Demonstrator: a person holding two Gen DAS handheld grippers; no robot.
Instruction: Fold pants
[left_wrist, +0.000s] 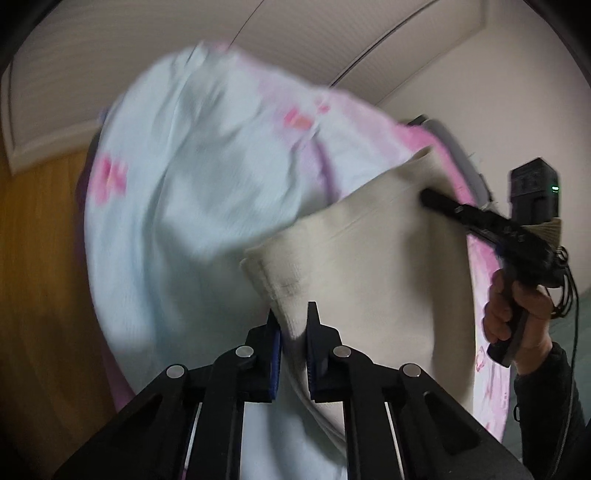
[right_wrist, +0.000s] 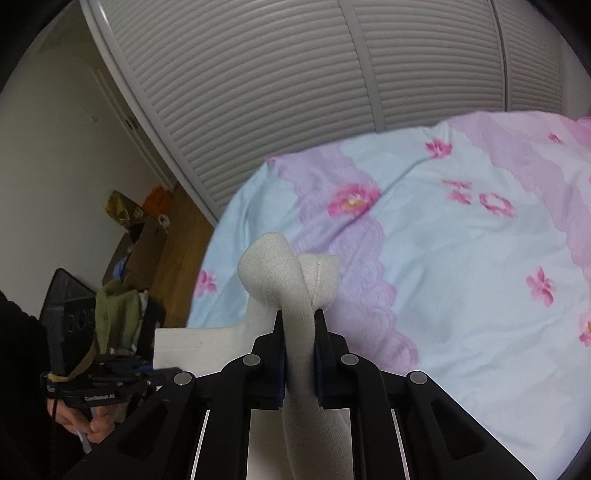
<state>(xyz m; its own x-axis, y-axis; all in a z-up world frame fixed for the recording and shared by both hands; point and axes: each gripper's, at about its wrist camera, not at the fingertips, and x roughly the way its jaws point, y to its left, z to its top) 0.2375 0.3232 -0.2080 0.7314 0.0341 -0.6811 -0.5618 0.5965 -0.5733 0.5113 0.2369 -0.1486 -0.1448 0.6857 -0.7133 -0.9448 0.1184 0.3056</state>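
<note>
Through the left wrist camera I saw my left gripper (left_wrist: 294, 318) with its black jaws drawn nearly together, pinching the stitched hem of the cream ribbed knit pants (left_wrist: 369, 266); the cloth ran out from between the blue-padded fingers (left_wrist: 276, 341) and spread up and to the right of them in a broad, taut panel. At the far upper right corner of that panel the right gripper (left_wrist: 430, 195) had its tips on the fabric edge, and the hand (left_wrist: 517, 306) holding its handle sat well right of my jaws. Behind the pants, above and left of the jaws, lay the pale blue bedspread with pink flowers and a pink border (left_wrist: 177, 177), blurred. Through the right wrist camera my right gripper (right_wrist: 298, 317) was likewise almost closed, clamped on a bunched roll of the same cream pants (right_wrist: 291, 280), which bulged in a knot just beyond the fingertips and hung down between the fingers (right_wrist: 320, 332) toward the camera. The bedspread (right_wrist: 461, 251) filled the space ahead and right of the jaws. Low and left of them I saw the left gripper (right_wrist: 110, 384), its jaws hidden, with a flat stretch of pants leading toward it. White louvred doors (right_wrist: 295, 74) stood beyond.
</note>
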